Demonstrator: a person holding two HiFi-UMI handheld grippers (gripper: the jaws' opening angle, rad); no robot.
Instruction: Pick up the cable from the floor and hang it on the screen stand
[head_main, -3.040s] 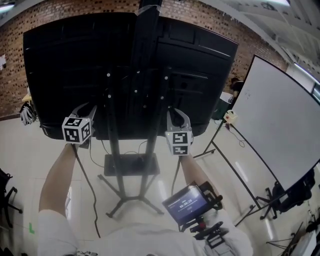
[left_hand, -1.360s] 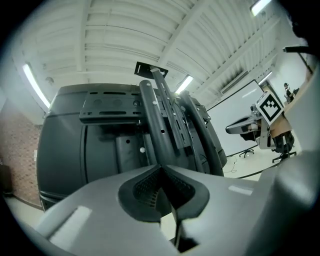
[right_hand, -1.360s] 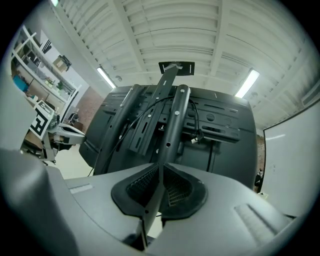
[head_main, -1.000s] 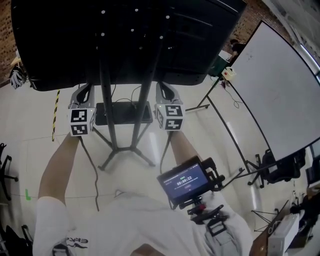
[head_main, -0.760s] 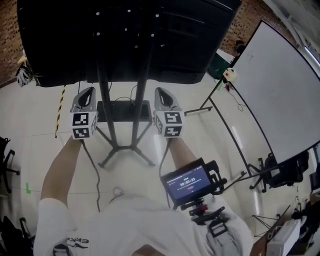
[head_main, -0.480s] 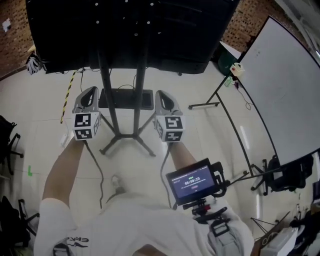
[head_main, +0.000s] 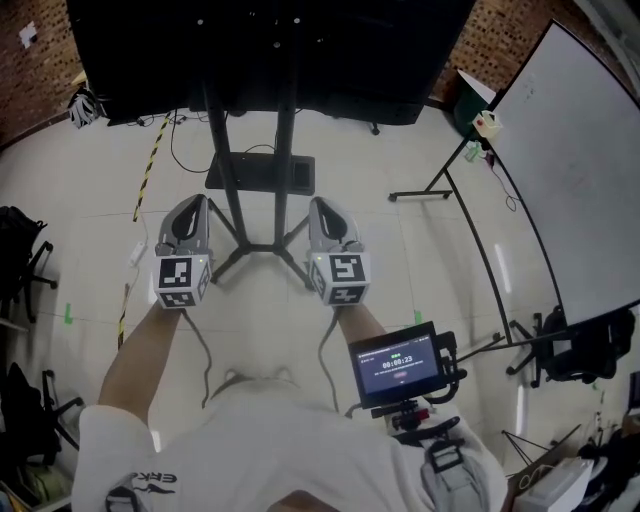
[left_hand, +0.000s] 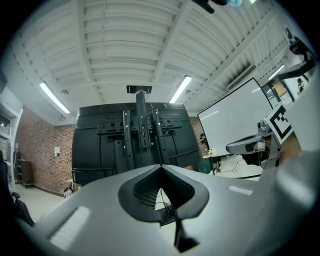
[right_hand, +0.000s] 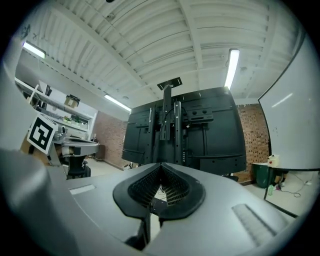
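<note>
The screen stand stands ahead of me, its black screen seen from the back, its legs spread on the pale floor. A thin black cable loops on the floor at the stand's left, beside a yellow-and-black striped line. My left gripper and right gripper are held level side by side, short of the stand's legs. Both are shut with nothing between the jaws. The left gripper view shows the shut left gripper facing the screen's back; the right gripper view shows the right gripper likewise.
A whiteboard on a tripod stand fills the right side. A black chair stands at the left edge and another at the right. A green bin sits behind the screen. A small monitor hangs at my chest.
Both grippers have drawn back from the screen and come lower, side by side. The stand now lies farther ahead, with more floor showing around its legs.
</note>
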